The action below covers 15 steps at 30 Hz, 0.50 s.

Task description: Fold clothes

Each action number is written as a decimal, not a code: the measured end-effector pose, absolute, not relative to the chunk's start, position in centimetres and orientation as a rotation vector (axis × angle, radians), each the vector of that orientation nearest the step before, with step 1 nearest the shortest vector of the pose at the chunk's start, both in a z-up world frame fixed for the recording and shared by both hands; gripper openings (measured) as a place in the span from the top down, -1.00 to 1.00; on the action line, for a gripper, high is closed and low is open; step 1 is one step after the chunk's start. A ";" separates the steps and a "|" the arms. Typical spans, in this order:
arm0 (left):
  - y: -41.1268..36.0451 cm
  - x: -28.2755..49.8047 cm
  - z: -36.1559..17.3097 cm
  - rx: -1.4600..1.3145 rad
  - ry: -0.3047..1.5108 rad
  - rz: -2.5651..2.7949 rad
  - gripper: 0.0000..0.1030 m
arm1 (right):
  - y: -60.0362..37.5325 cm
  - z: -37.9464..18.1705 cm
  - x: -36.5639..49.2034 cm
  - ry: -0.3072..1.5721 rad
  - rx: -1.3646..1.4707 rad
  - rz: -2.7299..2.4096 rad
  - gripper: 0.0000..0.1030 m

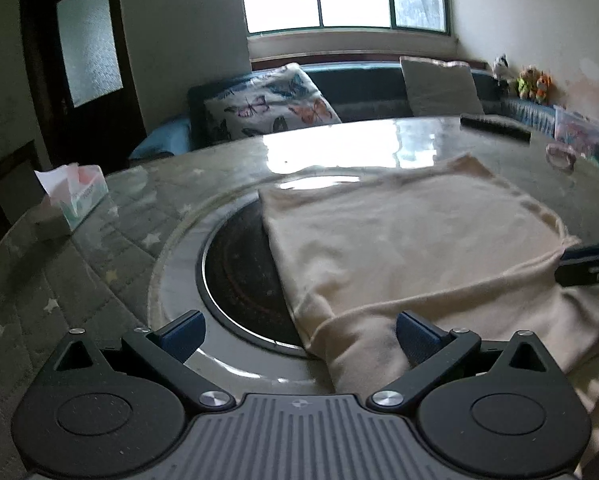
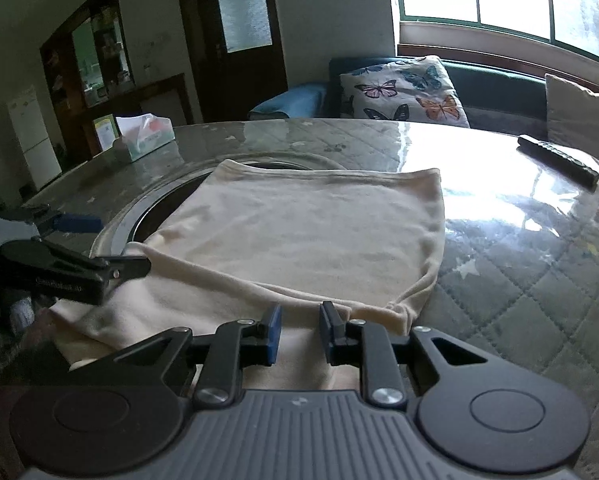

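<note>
Cream cloth [image 2: 311,236] lies folded on the round glass-topped table [image 2: 499,264], filling the middle of both views; part of it covers the dark round inset [image 1: 239,268] at the table's centre. We see one folded layer lying flat on top, and its near edge runs across the lower half of the right wrist view, with more cloth under it, toward the bottom of the frame.

Our right gripper [image 2: 298,332] stands at the bottom centre of its own view, just at that near edge. Its jaws are a little apart, and we see only a gap between the blue pads [image 2: 274,334] — no cloth is pinched there, so it is released.

Our left gripper [image 1: 299,336] has its jaws wide apart at the bottom of the left wrist view. The right-hand finger rests on or just above a fold of the cloth, the other is over the glass ring, and nothing is grasped.

At the left edge of the table we see a tissue box [image 1: 79,200]. A dark remote control [image 2: 559,156] lies at the right, well apart from the cloth.
</note>
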<state>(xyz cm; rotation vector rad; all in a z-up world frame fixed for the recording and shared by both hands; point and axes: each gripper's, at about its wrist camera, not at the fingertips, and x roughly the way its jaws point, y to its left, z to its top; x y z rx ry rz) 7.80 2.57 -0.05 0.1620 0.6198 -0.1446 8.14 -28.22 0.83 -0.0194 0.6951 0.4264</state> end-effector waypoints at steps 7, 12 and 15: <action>3.4 7.8 -0.8 0.208 0.630 -0.113 -1.00 | -27.8 0.8 7.7 0.688 -0.076 0.467 0.35; 3.4 6.9 0.1 0.216 0.599 -0.128 -1.00 | -27.2 1.3 6.8 0.671 -0.139 0.485 0.27; 3.1 6.2 0.5 0.233 0.580 -0.145 -1.00 | -26.2 2.0 6.4 0.644 -0.158 0.528 0.23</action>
